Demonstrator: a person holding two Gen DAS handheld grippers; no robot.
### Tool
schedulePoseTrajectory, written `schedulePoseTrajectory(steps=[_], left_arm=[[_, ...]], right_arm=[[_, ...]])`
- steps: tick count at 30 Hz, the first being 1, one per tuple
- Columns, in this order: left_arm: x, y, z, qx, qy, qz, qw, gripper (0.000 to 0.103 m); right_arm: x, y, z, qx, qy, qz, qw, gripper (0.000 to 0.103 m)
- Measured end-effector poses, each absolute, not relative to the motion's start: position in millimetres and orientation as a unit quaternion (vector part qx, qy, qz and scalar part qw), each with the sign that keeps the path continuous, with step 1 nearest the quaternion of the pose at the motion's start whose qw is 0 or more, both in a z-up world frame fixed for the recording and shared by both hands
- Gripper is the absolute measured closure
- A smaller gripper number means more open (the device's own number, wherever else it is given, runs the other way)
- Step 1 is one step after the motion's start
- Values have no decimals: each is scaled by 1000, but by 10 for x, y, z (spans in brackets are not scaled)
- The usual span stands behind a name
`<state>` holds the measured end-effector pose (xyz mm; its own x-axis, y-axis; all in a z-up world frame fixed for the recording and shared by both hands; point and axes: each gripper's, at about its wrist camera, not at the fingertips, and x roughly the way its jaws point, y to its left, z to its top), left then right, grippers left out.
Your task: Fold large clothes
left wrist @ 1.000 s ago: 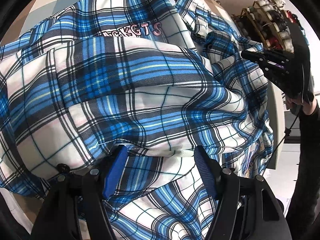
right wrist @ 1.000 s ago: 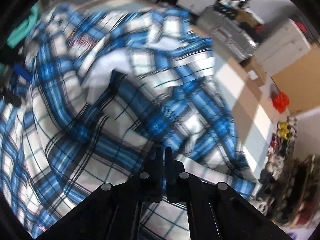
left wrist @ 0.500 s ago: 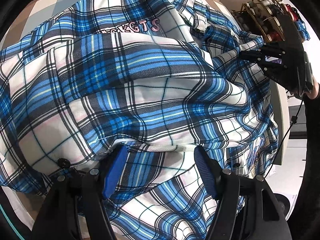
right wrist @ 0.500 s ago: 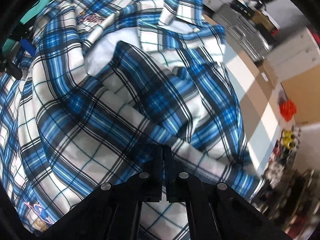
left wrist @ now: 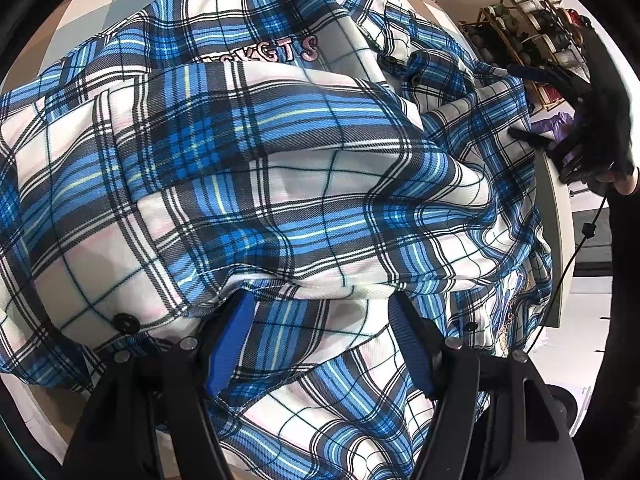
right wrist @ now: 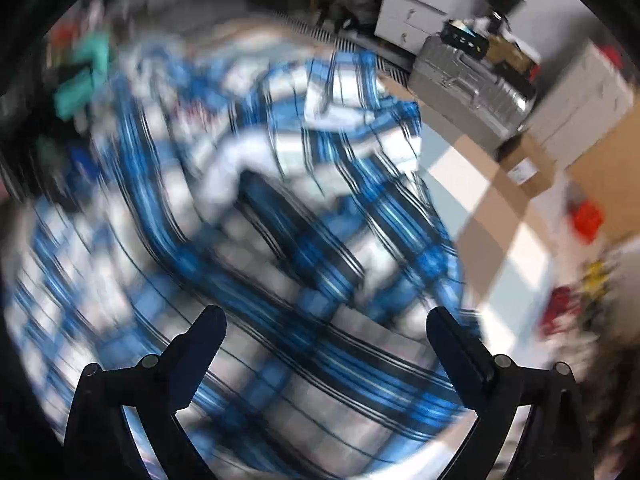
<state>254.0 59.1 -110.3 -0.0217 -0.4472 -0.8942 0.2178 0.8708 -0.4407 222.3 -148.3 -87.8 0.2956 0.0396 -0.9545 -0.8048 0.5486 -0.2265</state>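
Fingers (left wrist: pixel 232 344) of the left gripper (left wrist: pixel 320 344) are pinching a thick fold of the plaid shirt (left wrist: pixel 280 184) — it is lying bunched across the tabletop (left wrist: pixel 554 216). Right gripper (right wrist: pixel 326 336) fingers are springing apart, opening wide above the blurred cloth — nothing is being gripped between them.

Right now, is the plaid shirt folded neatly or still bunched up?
Bunched up. The plaid shirt lies in loose, rumpled overlapping layers on the table, with creases running across it and no squared-off edges.
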Motion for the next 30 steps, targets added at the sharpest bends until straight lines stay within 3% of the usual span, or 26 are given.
schedulePoseTrajectory(steps=[3, 7, 9, 11, 12, 13, 16, 23, 30], left_arm=[[2541, 561, -1102, -79, 675, -237, 695, 38], [2533, 534, -1091, -76, 675, -234, 696, 38], [2530, 526, -1087, -74, 675, -236, 696, 38], [2530, 520, -1085, -71, 674, -240, 695, 38], [2531, 521, -1086, -72, 674, -242, 694, 38], [2534, 526, -1087, -73, 673, -245, 694, 38], [2543, 537, -1091, -77, 672, -248, 693, 38], [2515, 538, -1087, -75, 674, -243, 693, 38], [2506, 619, -1105, -89, 677, -242, 689, 38]], right_arm=[[2173, -1410, -1067, -431, 517, 294, 679, 3], [2389, -1378, -1215, -414, 555, 308, 652, 5], [2544, -1363, -1312, -400, 581, 304, 640, 14], [2629, -1368, -1326, -383, 600, 309, 631, 44], [2619, -1352, -1297, -381, 600, 319, 627, 55], [2591, -1339, -1269, -394, 590, 320, 627, 73], [2590, -1329, -1210, -399, 587, 314, 630, 90], [2601, -1496, -891, -352, 545, 269, 712, 100], [2765, -1832, -630, -183, 531, 217, 798, 100]])
